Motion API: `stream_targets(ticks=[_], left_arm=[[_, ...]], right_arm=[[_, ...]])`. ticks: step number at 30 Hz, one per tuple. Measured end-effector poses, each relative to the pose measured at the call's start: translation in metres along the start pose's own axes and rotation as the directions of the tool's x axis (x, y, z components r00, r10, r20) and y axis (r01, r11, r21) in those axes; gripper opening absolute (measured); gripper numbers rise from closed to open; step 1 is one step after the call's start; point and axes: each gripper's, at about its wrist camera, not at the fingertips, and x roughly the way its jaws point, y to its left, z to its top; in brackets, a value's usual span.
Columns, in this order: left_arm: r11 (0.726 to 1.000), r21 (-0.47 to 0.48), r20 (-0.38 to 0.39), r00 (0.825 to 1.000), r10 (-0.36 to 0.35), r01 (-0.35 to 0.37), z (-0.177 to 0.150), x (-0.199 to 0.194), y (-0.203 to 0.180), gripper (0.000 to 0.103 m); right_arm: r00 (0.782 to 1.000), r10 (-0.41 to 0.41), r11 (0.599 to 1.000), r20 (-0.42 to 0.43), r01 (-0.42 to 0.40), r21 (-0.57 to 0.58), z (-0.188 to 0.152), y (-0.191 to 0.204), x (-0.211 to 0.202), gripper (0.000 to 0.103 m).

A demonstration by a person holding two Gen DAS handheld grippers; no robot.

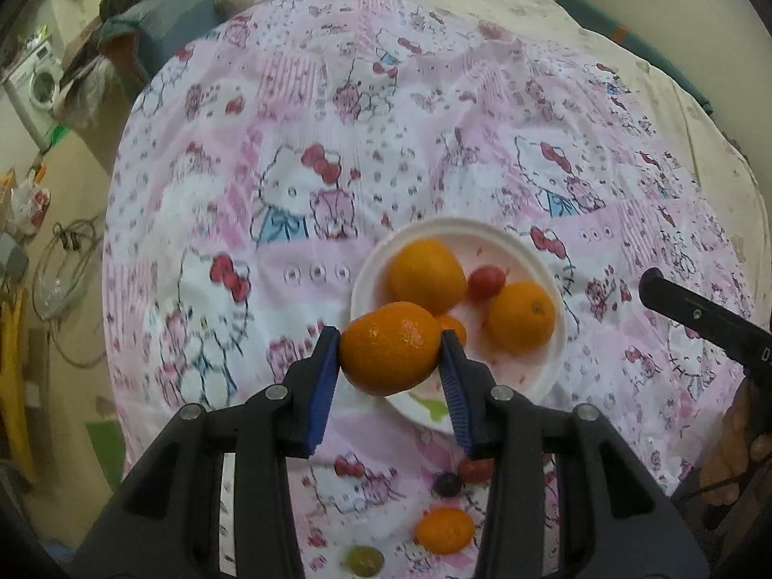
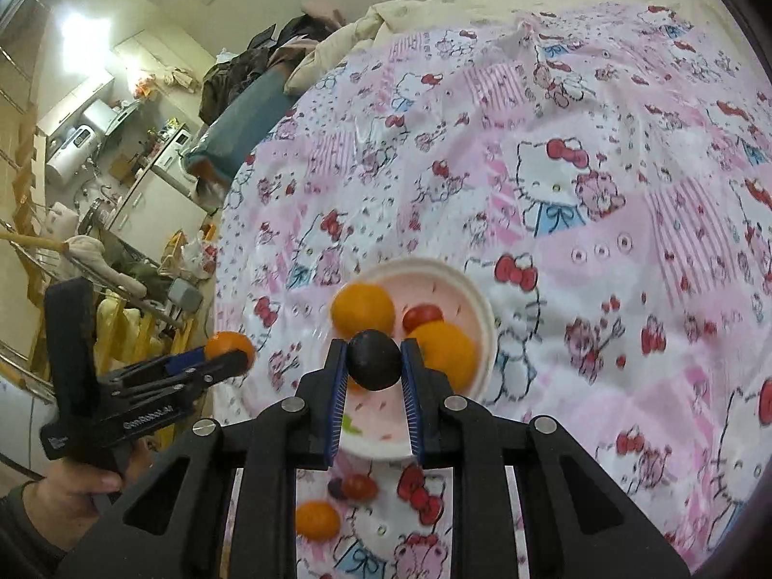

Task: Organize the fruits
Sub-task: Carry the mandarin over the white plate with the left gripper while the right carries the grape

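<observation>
fruit sorting about halfway, both hands loaded over the plate

the left hand-held gripper (image 1: 390, 354) grips a mandarin (image 1: 390, 354) above the white plate (image 1: 550, 270), which holds three oranges and a cherry tomato; the right hand-held gripper (image 2: 374, 359) clamps a dark plum (image 2: 374, 359) over it. an orange (image 1: 445, 530), a tomato, a dark berry and a green grape (image 1: 364, 560) wait on the bed.

Black plastic left gripper (image 1: 391, 357) and right gripper (image 2: 374, 362) — blue ribbed fingers (image 1: 323, 386), silver screws.
</observation>
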Motion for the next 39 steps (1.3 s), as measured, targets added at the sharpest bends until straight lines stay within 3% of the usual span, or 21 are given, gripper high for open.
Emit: stream_targets(ticks=[9, 15, 24, 39], left_arm=[[0.998, 0.064, -0.042, 0.999, 0.022, -0.019, 0.016, 0.029, -0.007, 0.037], [0.999, 0.022, -0.099, 0.995, -0.028, 0.030, 0.015, 0.055, -0.002, 0.037], [0.997, 0.056, -0.151, 0.987, -0.053, 0.062, 0.004, 0.078, -0.008, 0.037], [0.997, -0.009, -0.208, 0.975, -0.078, 0.078, 0.006, 0.095, -0.004, 0.039]], right_arm=[[0.999, -0.029, 0.999, -0.017, 0.028, -0.016, 0.025, -0.010, 0.026, 0.023], [0.998, -0.035, 0.999, -0.061, 0.033, -0.031, 0.033, -0.013, 0.051, 0.023], [0.992, 0.009, 0.999, -0.128, -0.005, 0.031, 0.028, -0.025, 0.079, 0.024], [0.981, 0.086, 0.994, -0.176, -0.072, 0.086, 0.022, -0.025, 0.096, 0.026]])
